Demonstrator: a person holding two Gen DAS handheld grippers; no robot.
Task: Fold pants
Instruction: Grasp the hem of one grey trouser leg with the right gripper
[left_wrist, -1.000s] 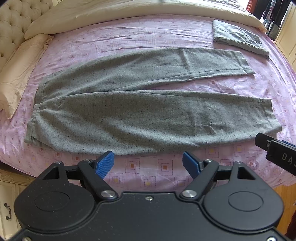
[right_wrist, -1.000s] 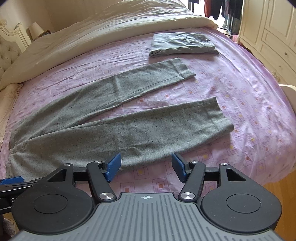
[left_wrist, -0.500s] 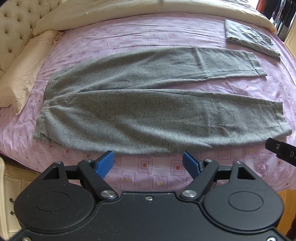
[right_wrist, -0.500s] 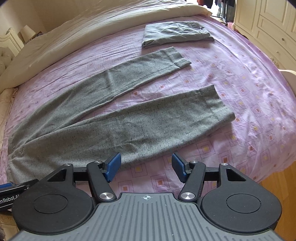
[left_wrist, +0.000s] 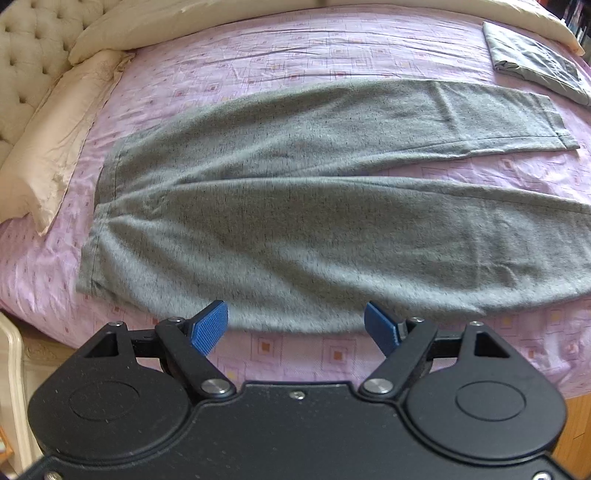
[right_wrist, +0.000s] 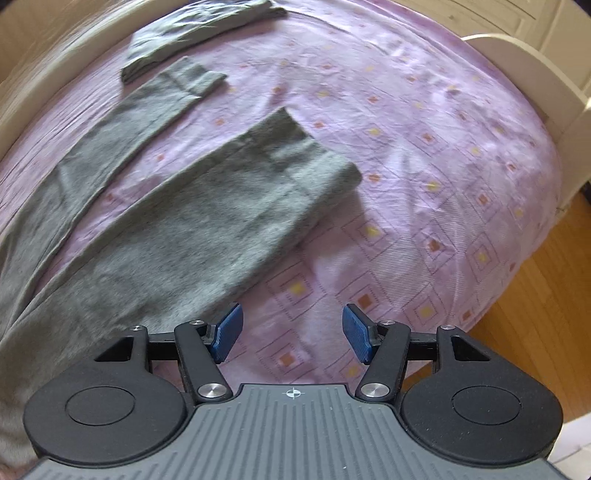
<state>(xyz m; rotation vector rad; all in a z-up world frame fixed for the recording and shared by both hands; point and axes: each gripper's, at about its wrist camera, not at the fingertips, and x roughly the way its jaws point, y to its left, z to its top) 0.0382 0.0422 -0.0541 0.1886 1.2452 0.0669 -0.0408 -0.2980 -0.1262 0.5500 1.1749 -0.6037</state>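
On pink bed (left_wrist: 332, 48), grey pants (left_wrist: 314, 229) flat, legs apart, left tool (left_wrist: 295, 328) & right tool (right_wrist: 291, 334) both spread, empty

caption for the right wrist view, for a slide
Open right gripper above the purple bedsheet, beside the near leg of flat grey pants.

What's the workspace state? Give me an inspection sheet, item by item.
Surface: bed with pink patterned sheet.
Job's things: grey pants spread flat, legs apart, nothing folded yet.
Clutter: folded grey garment beyond the far leg's cuff; pillow near the waistband.
Grippers: left gripper open, at the near leg's edge; right gripper open, over bare sheet beside the near leg; both hold nothing.
Cables: nothing seen.
Surroundings: tufted headboard, wood floor, white footboard.
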